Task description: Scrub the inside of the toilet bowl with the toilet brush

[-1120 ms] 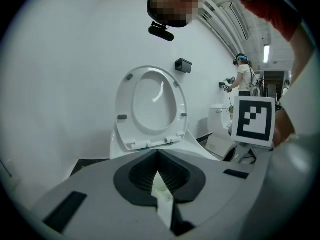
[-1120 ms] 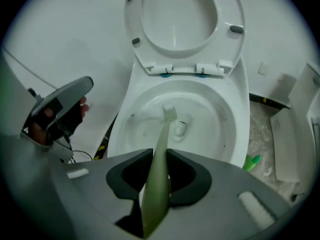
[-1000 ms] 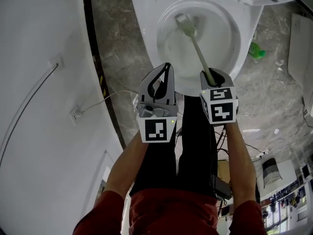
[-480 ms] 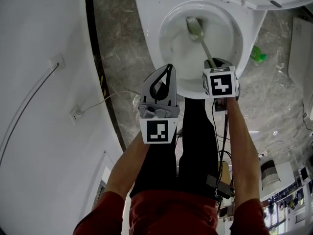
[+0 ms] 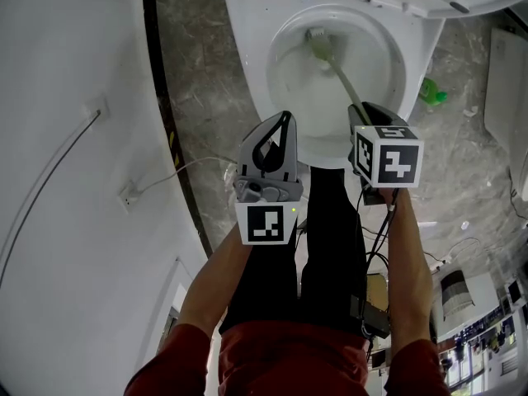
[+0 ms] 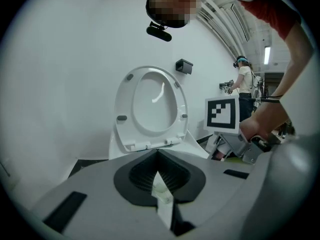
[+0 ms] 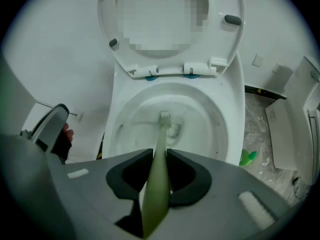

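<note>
The white toilet bowl [image 5: 247, 48] stands at the top of the head view with its seat and lid [image 7: 170, 24] raised. A pale green toilet brush [image 5: 318, 41] has its head low against the bowl's inner wall, near the water. The handle [image 7: 159, 154] runs back between the jaws of my right gripper [image 5: 361, 112], which is shut on it over the front rim. My left gripper [image 5: 283, 120] hovers beside the rim's front left, jaws together, holding nothing I can make out. Seen from the left gripper [image 6: 160, 176], the jaws point at the raised lid [image 6: 150, 104].
A curved white wall [image 5: 66, 139] with a cable runs down the left. Grey marble floor [image 5: 198, 81] surrounds the toilet. A small green object [image 5: 431, 89] lies right of the bowl, a white panel [image 5: 505, 81] further right. Another person [image 6: 245, 81] stands far off.
The brush head swept right inside the bowl, then back to the left. My right gripper pushed forward, then drew back and slightly right. The left gripper stayed put.
</note>
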Available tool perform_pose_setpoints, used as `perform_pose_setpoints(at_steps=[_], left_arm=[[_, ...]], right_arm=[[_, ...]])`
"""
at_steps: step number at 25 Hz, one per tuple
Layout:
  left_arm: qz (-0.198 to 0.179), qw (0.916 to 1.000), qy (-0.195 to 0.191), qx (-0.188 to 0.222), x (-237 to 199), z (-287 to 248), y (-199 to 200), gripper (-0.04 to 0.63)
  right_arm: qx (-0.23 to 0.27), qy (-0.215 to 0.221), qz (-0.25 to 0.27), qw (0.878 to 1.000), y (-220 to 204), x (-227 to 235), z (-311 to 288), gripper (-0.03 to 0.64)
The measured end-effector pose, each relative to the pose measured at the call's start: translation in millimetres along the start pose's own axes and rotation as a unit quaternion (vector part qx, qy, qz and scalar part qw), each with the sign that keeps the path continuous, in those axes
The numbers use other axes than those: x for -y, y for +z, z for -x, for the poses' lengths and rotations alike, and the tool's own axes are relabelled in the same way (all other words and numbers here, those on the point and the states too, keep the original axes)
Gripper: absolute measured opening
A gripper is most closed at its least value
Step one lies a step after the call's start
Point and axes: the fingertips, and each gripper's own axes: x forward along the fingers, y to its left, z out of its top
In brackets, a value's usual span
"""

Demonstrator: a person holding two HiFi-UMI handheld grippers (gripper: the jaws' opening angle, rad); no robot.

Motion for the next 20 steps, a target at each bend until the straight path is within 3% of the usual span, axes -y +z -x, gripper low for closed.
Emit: perform_pose_setpoints(at_steps=[4, 10, 15, 20], left_arm=[[-0.006, 0.9999, -0.003, 0.01, 0.5, -1.1, 5.6, 0.005], [-0.006, 0.9999, -0.005, 0.007, 1.6, -4.7, 4.8, 0.005], [-0.006, 0.9999, -0.005, 0.007, 4.5, -8.0, 4.6, 0.005], [-0.008, 0.9999, -0.011, 0.006, 9.1, -7.5, 5.7, 0.005]], right_arm=[[0.017, 0.009, -0.047, 0.999, 4.0, -1.1, 11.6, 0.097], [0.007, 0.014, -0.146, 0.989, -4.1, 25.5, -21.3, 0.097], [-0.007, 0.001, -0.161, 0.987, -10.9, 43.2, -43.0, 0.097], [0.013, 0.012, -0.179, 0.984, -3.3, 38.7, -14.7, 0.097]])
